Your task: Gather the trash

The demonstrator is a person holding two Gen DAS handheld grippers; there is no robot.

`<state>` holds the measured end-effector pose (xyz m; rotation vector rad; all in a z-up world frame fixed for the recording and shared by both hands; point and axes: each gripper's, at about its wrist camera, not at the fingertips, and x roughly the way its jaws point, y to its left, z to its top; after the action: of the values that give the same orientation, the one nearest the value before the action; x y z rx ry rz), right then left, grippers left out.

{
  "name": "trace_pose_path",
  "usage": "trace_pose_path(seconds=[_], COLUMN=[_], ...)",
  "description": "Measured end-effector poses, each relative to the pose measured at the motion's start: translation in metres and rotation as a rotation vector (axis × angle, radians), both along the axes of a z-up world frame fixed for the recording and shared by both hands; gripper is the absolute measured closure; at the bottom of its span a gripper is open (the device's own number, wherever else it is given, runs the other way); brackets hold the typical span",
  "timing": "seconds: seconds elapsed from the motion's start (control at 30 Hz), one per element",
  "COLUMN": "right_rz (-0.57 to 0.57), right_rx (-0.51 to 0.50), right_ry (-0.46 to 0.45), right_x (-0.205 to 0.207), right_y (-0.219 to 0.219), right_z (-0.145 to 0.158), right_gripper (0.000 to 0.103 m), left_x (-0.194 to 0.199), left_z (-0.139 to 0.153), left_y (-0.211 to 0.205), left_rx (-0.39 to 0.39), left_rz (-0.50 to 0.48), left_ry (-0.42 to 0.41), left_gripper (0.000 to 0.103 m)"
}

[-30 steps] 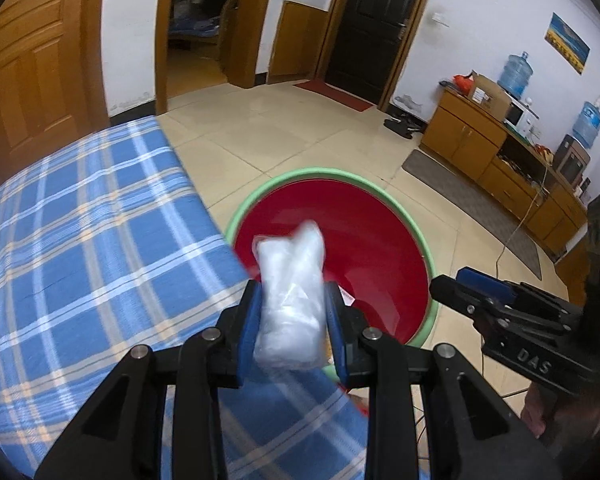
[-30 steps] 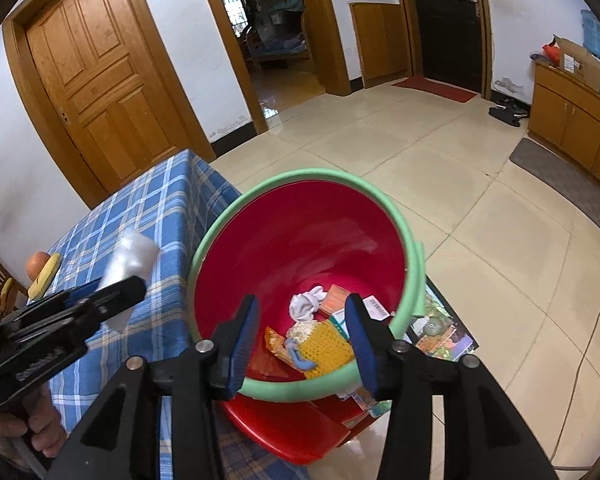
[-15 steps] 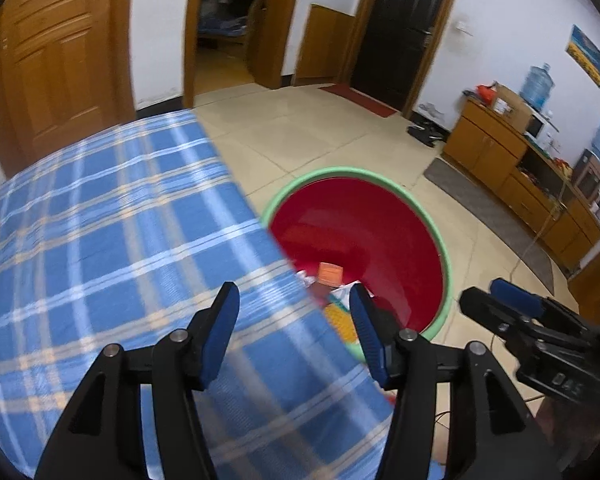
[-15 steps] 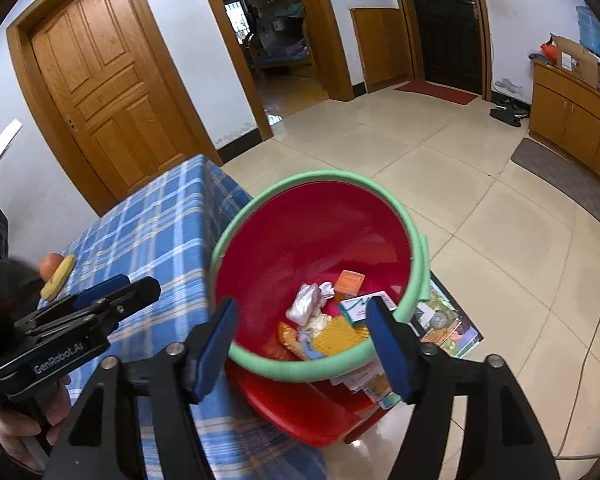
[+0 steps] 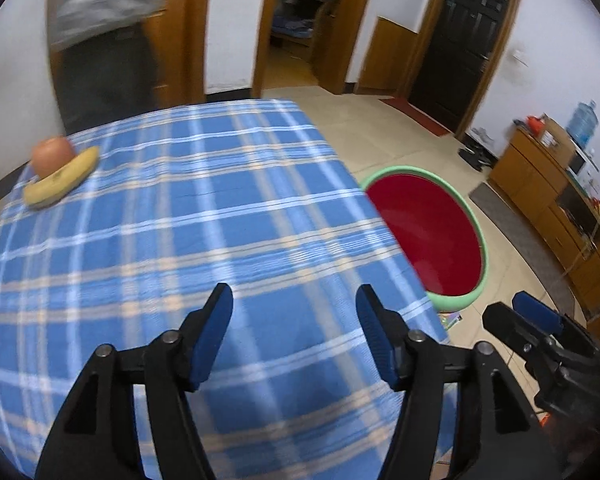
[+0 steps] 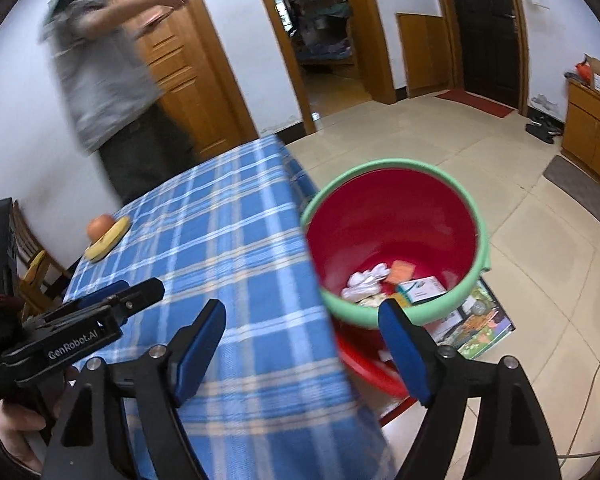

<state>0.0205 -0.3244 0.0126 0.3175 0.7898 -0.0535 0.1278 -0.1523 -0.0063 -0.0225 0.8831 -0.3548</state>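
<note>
Trash (image 6: 384, 284): crumpled white wrappers, small cartons, lying in round red bucket with green rim (image 6: 483, 240), on the floor beside the table. Left gripper (image 5: 294, 332) over blue plaid cloth (image 5: 188, 216), fingers spread, empty. Right gripper (image 6: 302, 344) at the table edge, also spread, empty. Banana (image 5: 60, 180) and apple (image 5: 52, 154) at far corner. Tiled floor.

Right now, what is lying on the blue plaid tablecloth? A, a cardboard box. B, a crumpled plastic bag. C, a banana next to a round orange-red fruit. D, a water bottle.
C: at the far corner of the tablecloth, a banana lies against a round orange-red fruit; no other item shows on the cloth in either view.
</note>
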Motion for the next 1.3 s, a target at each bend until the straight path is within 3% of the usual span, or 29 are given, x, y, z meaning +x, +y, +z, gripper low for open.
trace_pose_path(seconds=[0.67,1.3], right_rz=[0.145,0.156], right_rx=[-0.011,-0.056], right_ry=[0.022,0.042], right_x=[-0.011,-0.009], right_y=[0.096,0.119], right_z=[-0.011,-0.021], right_gripper=[0.013,0.013], left_x=[-0.052,-0.058], left_z=[-0.002,-0.017], left_y=[0.1,0.109], left_rx=[0.033,0.086], left_rz=[0.238,0.294], left_ry=[-0.034,-0.053], left_gripper=[0.03,0.03])
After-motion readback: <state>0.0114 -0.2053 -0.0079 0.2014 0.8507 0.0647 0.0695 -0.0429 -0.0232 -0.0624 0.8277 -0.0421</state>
